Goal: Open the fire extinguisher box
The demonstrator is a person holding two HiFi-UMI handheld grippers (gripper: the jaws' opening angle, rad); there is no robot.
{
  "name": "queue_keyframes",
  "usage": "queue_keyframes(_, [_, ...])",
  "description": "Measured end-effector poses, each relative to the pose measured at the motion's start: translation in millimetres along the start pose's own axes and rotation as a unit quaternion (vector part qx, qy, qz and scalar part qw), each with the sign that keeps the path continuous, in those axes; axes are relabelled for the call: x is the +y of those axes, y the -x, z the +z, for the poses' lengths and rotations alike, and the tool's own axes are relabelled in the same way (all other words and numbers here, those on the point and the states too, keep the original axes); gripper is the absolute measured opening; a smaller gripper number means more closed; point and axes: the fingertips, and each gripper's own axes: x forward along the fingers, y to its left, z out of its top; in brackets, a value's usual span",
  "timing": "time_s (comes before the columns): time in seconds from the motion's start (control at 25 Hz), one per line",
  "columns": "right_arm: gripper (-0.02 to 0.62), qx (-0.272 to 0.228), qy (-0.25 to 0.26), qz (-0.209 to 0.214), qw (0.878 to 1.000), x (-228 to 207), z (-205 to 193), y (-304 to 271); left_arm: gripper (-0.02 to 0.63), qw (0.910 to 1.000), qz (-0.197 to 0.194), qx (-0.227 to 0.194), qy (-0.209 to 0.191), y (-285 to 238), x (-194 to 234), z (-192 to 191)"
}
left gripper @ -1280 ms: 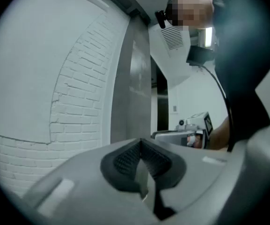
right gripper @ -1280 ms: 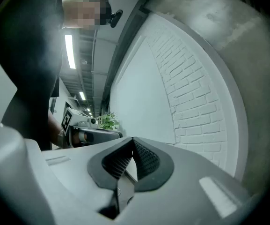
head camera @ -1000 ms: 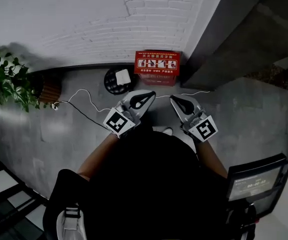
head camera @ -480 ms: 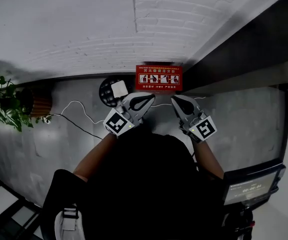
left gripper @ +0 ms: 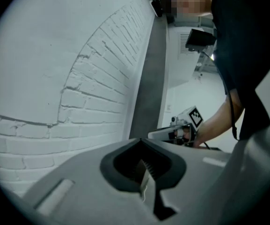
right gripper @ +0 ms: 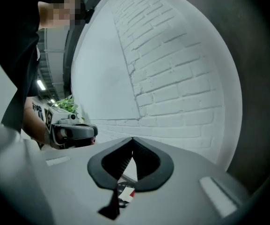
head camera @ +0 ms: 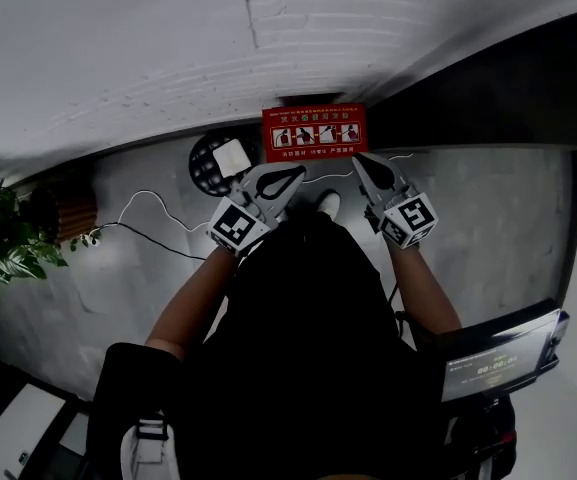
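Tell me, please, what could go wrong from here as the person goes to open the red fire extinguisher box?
With both pairs of jaws shut, the left gripper and the right gripper may only nudge the red rectangular fire extinguisher box rather than grip it. The round black object beside the box lies close to the left gripper and could be knocked.

Your head camera looks steeply down to the foot of the brick wall (head camera: 168,58). Both gripper cameras face that same wall from close by. Left view catches your right gripper (left gripper: 174,134) sideways, right view your left gripper (right gripper: 74,132).
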Motion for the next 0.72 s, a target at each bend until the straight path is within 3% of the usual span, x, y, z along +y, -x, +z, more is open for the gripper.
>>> queue_keyframes(0.24, [0.005,0.033,-0.149,-0.040,0.987,-61.4,-85.7,-21.4,0.003,0.9988,0.030,0.035,0.018,-29.4,11.4,-61.0])
queue_keyframes(0.4, [0.005,0.055,-0.255,-0.043,0.965,-83.3,-155.4,-34.7,0.003,0.9959,0.022,0.082,0.031,-52.0,7.2,-110.8])
queue_keyframes(0.72, [0.006,0.088,-0.369,-0.073,0.923,-108.4,-284.8,-45.6,0.003,0.9875,0.025,0.143,0.063,-94.7,9.4,-205.9])
